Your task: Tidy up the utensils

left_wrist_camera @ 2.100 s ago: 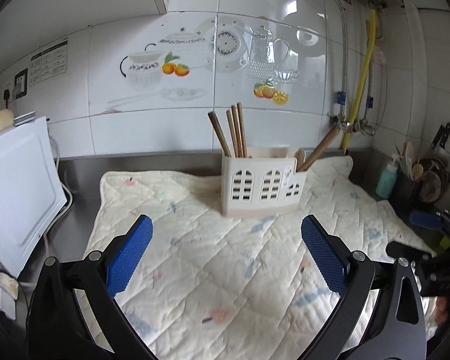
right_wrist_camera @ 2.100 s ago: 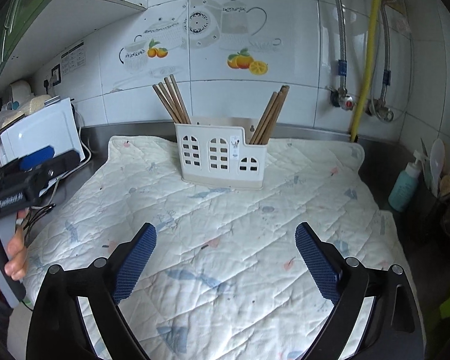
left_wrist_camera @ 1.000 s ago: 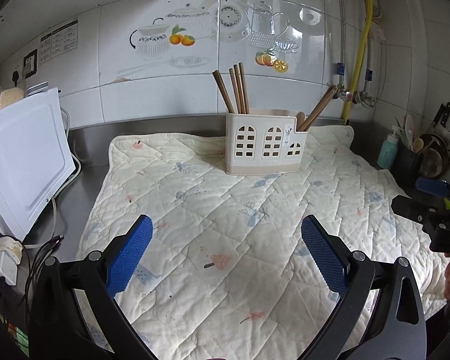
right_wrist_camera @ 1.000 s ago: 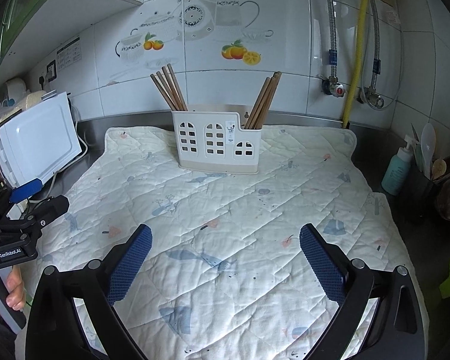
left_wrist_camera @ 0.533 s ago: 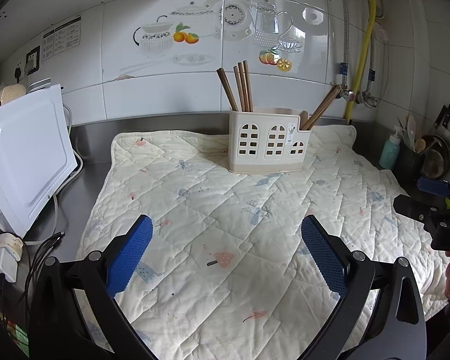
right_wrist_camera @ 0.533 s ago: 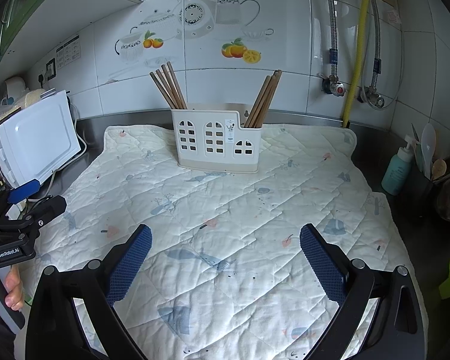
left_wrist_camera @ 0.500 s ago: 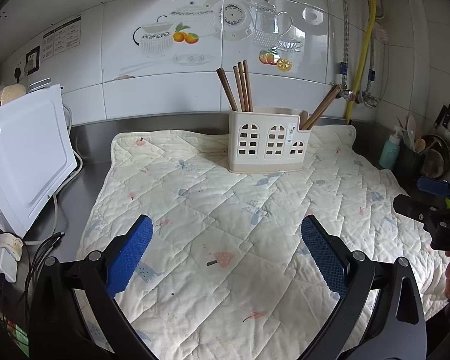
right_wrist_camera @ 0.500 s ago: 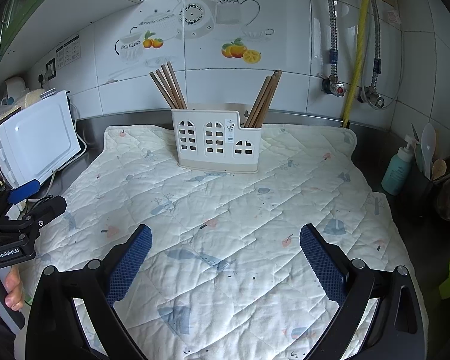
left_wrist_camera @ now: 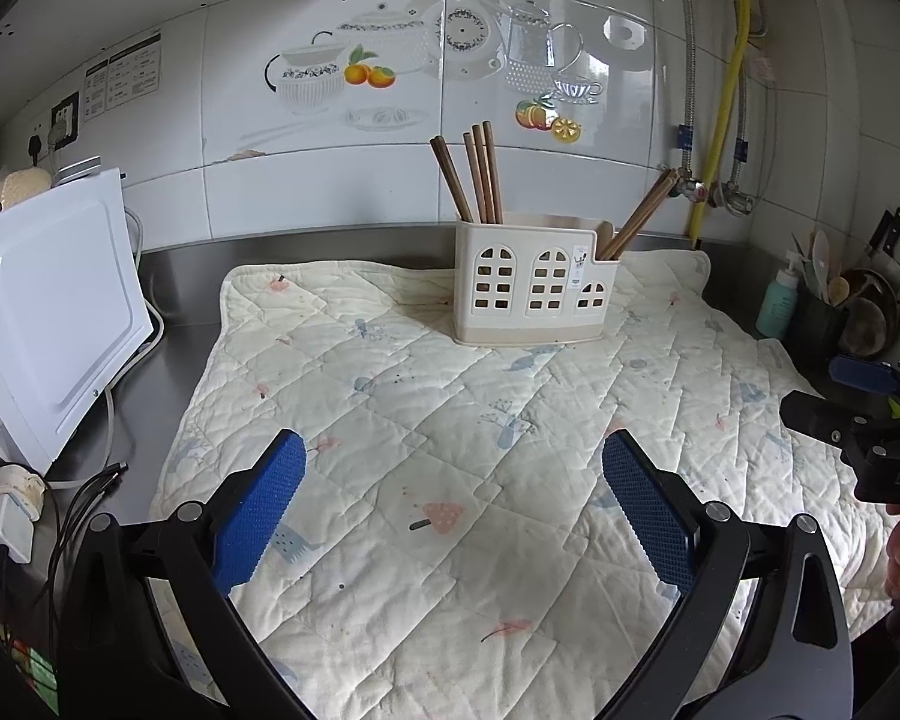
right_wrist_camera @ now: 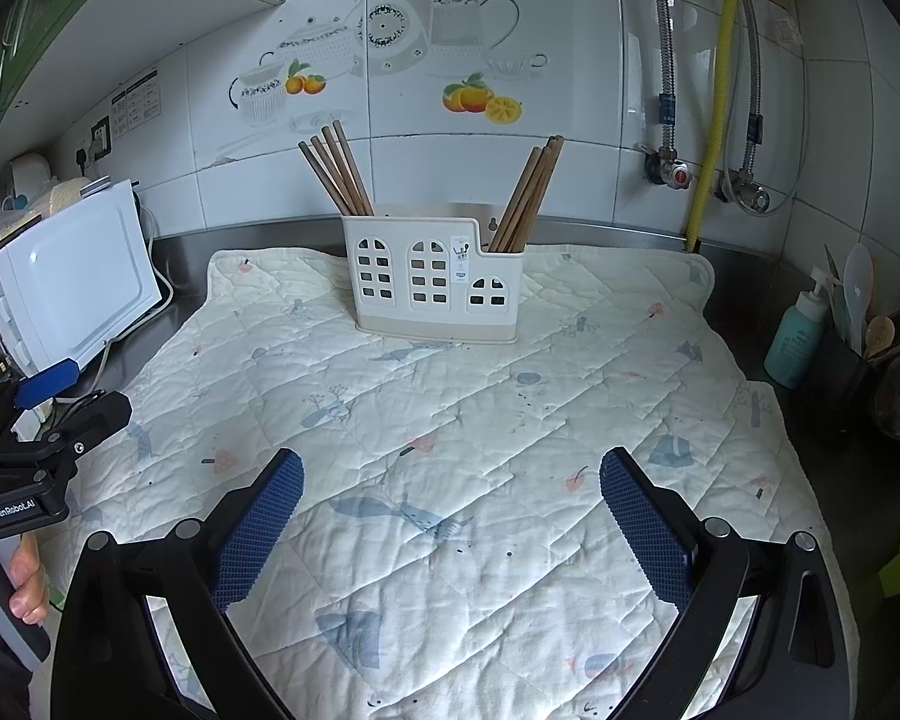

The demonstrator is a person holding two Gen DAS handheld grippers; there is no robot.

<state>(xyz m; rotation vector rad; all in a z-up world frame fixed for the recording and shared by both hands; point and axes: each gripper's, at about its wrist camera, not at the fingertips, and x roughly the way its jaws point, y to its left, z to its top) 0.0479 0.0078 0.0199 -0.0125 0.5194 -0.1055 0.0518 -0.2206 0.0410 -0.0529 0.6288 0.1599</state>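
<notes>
The left gripper (left_wrist_camera: 453, 492) hangs above the near part of a quilted cream mat (left_wrist_camera: 450, 420), its jaws spread wide with nothing between the blue pads. The right gripper (right_wrist_camera: 450, 510) hangs over the same mat, jaws likewise spread and empty. Each tool also shows at the edge of the other's view: the left one at the far left of the right wrist view, gripped by a hand (right_wrist_camera: 21, 585), and the right one at the far right of the left wrist view.

At the back of the mat, near the tiled wall (left_wrist_camera: 390, 90), stands a white utensil holder (left_wrist_camera: 534, 288) with window-shaped cutouts (it looks like a little house). It is upright and well apart from both grippers. One bunch of wooden chopsticks (left_wrist_camera: 471, 177) stands in its left, taller compartment, leaning left; a second bunch of chopsticks (left_wrist_camera: 639, 219) leans right out of the lower right compartment.

The mat lies on a steel table (left_wrist_camera: 168, 324). A white appliance (left_wrist_camera: 48, 306) sits off the mat's left edge, and a teal pump bottle (right_wrist_camera: 801, 339) off its right.
</notes>
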